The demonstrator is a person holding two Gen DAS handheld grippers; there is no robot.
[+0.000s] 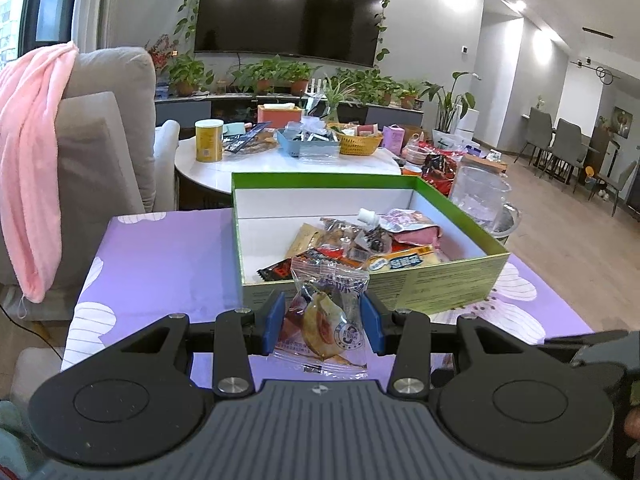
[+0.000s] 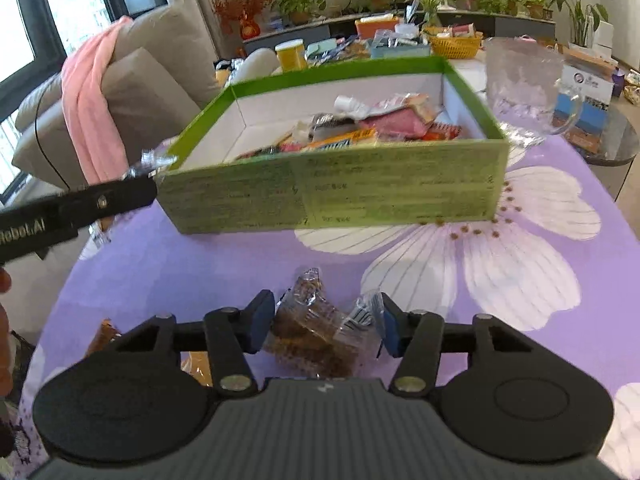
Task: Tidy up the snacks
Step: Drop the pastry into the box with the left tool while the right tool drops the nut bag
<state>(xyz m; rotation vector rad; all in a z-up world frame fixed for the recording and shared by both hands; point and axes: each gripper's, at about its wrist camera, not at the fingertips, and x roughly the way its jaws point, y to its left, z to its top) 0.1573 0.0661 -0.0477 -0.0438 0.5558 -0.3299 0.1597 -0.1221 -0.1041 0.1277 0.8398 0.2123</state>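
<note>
— Purple flowered tablecloth (image 2: 208, 264) under everything, and what sits on it?

— Your green box (image 1: 456, 284) stands at the far side, white inside, already holding a heap of wrapped snacks (image 1: 372, 240). A clear glass pitcher (image 2: 524, 80) stands just beside its right wall.

— And your left gripper (image 1: 325, 322)?

— It is clamped on a clear snack packet (image 1: 326, 320), blue pads pressing both sides, raised just in front of the box's near wall.

— Your right gripper (image 2: 325, 326)?

— It straddles a brown snack packet (image 2: 316, 332) lying on the cloth. Its left pad touches the wrapper; at the right pad you cannot tell whether it presses. An orange wrapper (image 2: 104, 332) lies near its left edge.

— Behind?

— A grey sofa (image 1: 108, 140) draped with a pink towel (image 1: 32, 168).
</note>
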